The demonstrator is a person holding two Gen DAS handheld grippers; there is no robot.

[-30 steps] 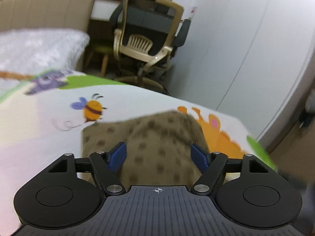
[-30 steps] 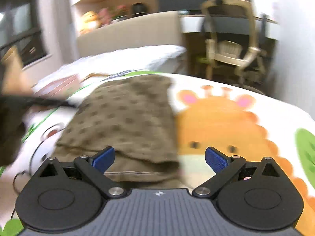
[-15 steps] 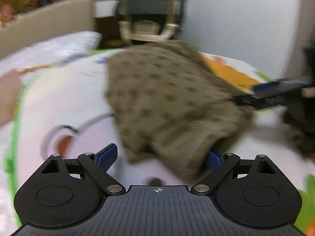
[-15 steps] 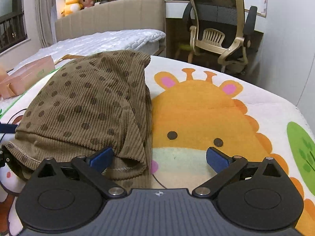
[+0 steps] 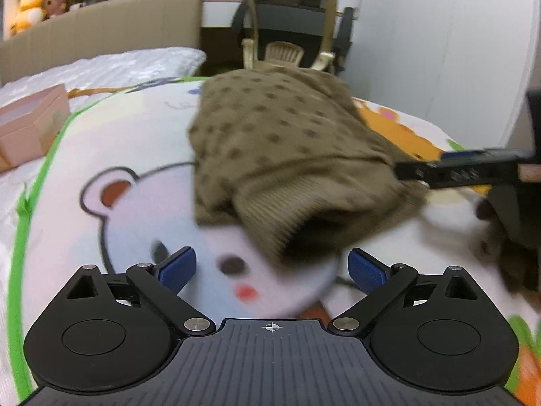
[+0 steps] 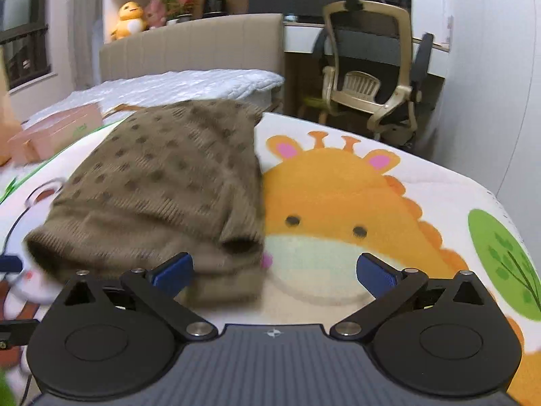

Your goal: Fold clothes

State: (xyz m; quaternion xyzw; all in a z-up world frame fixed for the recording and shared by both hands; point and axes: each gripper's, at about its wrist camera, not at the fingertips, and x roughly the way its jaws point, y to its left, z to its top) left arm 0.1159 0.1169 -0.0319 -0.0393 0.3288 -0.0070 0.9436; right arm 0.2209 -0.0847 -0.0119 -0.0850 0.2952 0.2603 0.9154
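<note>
A brown knitted garment with dark dots (image 5: 284, 149) lies folded in a thick bundle on a cartoon-print sheet (image 5: 111, 223). It also shows in the right wrist view (image 6: 162, 182), beside a printed giraffe. My left gripper (image 5: 272, 267) is open and empty, just short of the garment's near ribbed edge. My right gripper (image 6: 274, 270) is open and empty, with its left fingertip (image 6: 172, 272) at the garment's near corner. The right gripper's fingers (image 5: 473, 169) show side-on at the right of the left wrist view.
A pink box (image 5: 30, 125) sits at the left on the bed. A white quilt (image 6: 182, 84) and beige headboard (image 6: 192, 47) lie behind. An office chair (image 6: 368, 77) and desk stand beyond the bed's far edge. A white wall (image 5: 439, 44) is on the right.
The left gripper has pulled back from the garment, which now lies clear of its fingers. The right gripper has drifted slightly; the garment's near edge looks bunched up more.
</note>
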